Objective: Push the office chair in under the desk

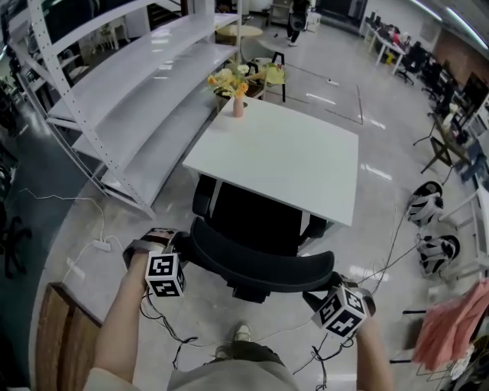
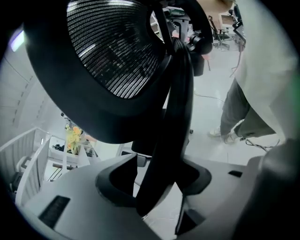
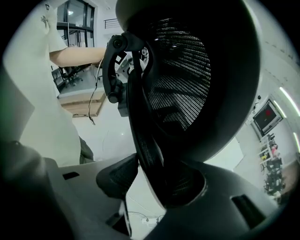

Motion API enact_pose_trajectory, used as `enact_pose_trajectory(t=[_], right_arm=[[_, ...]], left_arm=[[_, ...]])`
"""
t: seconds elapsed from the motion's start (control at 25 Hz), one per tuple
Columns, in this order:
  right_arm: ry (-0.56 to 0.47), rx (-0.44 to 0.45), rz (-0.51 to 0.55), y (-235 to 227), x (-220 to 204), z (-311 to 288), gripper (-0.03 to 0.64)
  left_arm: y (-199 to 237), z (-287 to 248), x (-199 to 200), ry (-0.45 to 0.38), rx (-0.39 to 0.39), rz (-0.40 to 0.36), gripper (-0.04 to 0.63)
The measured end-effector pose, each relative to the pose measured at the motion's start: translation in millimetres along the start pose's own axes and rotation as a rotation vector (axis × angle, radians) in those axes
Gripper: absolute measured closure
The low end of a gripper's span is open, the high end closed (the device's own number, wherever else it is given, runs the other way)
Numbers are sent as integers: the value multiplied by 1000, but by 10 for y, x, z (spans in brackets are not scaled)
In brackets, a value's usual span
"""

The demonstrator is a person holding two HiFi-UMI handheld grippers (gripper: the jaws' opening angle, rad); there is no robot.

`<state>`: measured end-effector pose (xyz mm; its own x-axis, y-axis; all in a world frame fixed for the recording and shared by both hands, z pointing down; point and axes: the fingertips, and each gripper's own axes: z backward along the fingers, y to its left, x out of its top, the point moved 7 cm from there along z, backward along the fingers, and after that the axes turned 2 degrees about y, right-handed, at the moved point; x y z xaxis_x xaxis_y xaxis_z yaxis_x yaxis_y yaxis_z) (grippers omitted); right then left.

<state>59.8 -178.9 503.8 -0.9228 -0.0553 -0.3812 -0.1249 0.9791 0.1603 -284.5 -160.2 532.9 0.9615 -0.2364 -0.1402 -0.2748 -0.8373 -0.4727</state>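
Your left tool and right tool each clamp the backrest rim of the office chair; its seat sits partly under the white surface

I'm in a big open-plan office hall. A glossy pale floor runs far back to rows of work tables with dark swivel chairs at the far right. Beside me stands a long white metal shelf rack. In front of me is a white desk with a black office chair. A cable and a power strip lie on the floor, and a person is far off.
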Motion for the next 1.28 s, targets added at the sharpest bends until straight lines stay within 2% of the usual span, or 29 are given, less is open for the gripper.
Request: enact_pose_trajectory(t=[0.2,0.64,1.16,1.28], right_arm=[[-24,-10,21,-134,80,-56,446],[-36,-49,-5,-527,199,-189,446],[-5,-46,-99,-1246,487,-428,449],[12,-25,-133,-1390,559,-498,449]], left_arm=[[198,-112,-23,43,-35,-12,371],[686,-431,-7,44,24,-37,370],[1630,-936,-15,-25,62,-111,370],[1834,-1070,-11,-37,47,-130,368]])
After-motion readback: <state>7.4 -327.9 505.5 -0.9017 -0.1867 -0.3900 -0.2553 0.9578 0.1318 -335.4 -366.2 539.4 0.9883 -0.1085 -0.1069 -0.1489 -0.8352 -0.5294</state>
